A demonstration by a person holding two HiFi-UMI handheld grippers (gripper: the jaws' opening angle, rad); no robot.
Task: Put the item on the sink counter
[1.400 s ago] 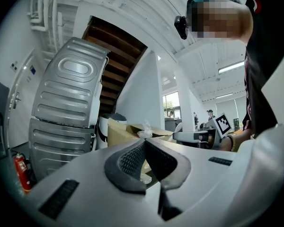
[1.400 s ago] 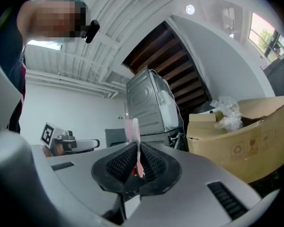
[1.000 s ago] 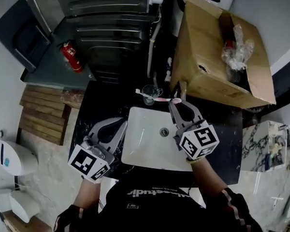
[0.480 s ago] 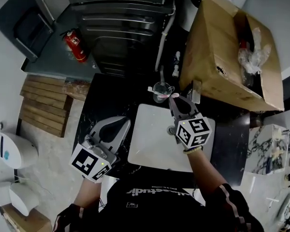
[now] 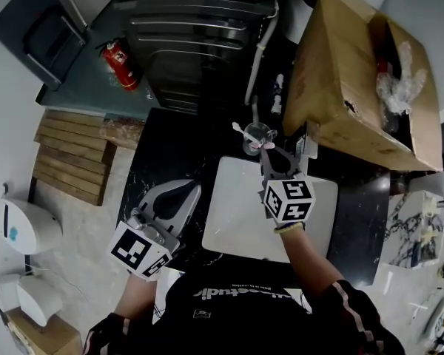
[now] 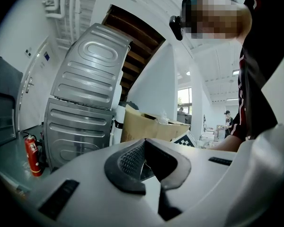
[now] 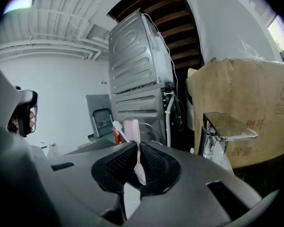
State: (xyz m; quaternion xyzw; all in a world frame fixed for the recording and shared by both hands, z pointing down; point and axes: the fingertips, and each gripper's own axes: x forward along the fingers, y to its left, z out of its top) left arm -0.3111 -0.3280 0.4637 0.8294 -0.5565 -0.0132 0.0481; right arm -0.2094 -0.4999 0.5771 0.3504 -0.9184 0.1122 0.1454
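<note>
We hold the pink toothbrush (image 7: 136, 144) pinched between the jaws of our right gripper (image 5: 270, 151). It is over the back edge of the white basin (image 5: 237, 217), just in front of the glass cup (image 5: 255, 134) that stands on the black sink counter (image 5: 159, 154), and the faucet (image 7: 220, 131) is close on its right. Our left gripper (image 5: 193, 191) hangs by the basin's left rim, its jaws pressed together with nothing between them.
</note>
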